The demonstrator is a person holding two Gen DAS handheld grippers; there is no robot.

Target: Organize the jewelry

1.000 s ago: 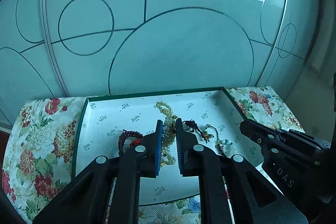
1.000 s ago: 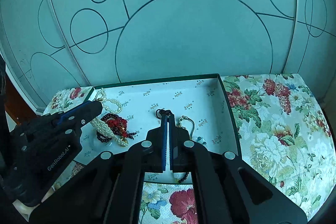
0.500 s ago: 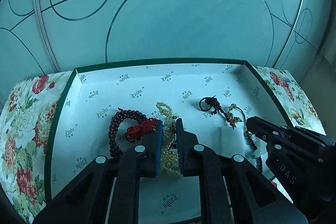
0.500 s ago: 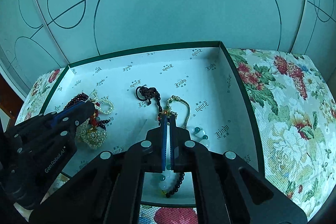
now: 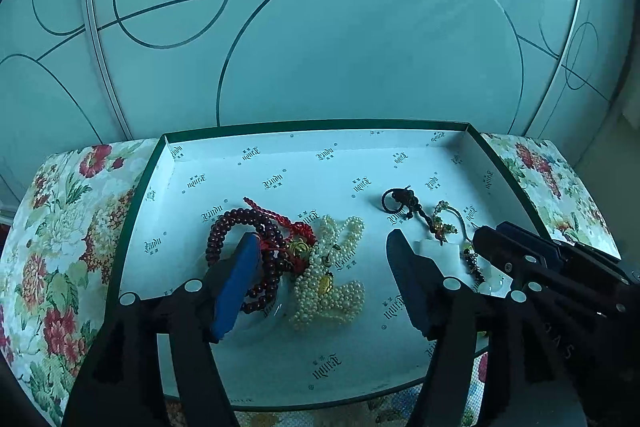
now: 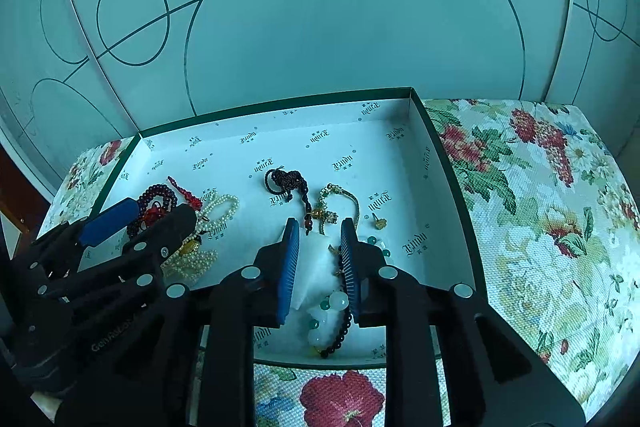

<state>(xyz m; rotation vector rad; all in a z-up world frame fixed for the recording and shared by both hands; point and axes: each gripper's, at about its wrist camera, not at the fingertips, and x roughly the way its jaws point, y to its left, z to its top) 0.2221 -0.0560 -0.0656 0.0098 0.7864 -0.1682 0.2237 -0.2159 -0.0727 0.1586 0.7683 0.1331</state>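
A white-lined, green-edged box (image 5: pixel 280 163) (image 6: pixel 352 131) holds the jewelry. On its left lie a dark red bead bracelet (image 5: pixel 230 227) (image 6: pixel 154 195) with red cord and a pearl necklace (image 5: pixel 334 287) (image 6: pixel 196 259). My left gripper (image 5: pixel 320 267) (image 6: pixel 136 215) is open above them, empty. On the right lie a dark knotted cord piece (image 5: pixel 400 201) (image 6: pixel 290 183), a gold-green bracelet (image 6: pixel 336 205) and a white-green bead strand with a clear bag (image 6: pixel 328 303). My right gripper (image 6: pixel 320 239) (image 5: pixel 504 239) is open over that strand, empty.
The box sits on a floral cloth (image 6: pixel 540 207) (image 5: pixel 60 227). A frosted glass wall (image 5: pixel 340 47) with circle lines stands right behind the box. A small gold earring (image 6: pixel 378 223) lies near the box's right wall.
Both grippers have opened. The pearl necklace dropped from the left one and the bead strand from the right one; both now lie on the box floor.
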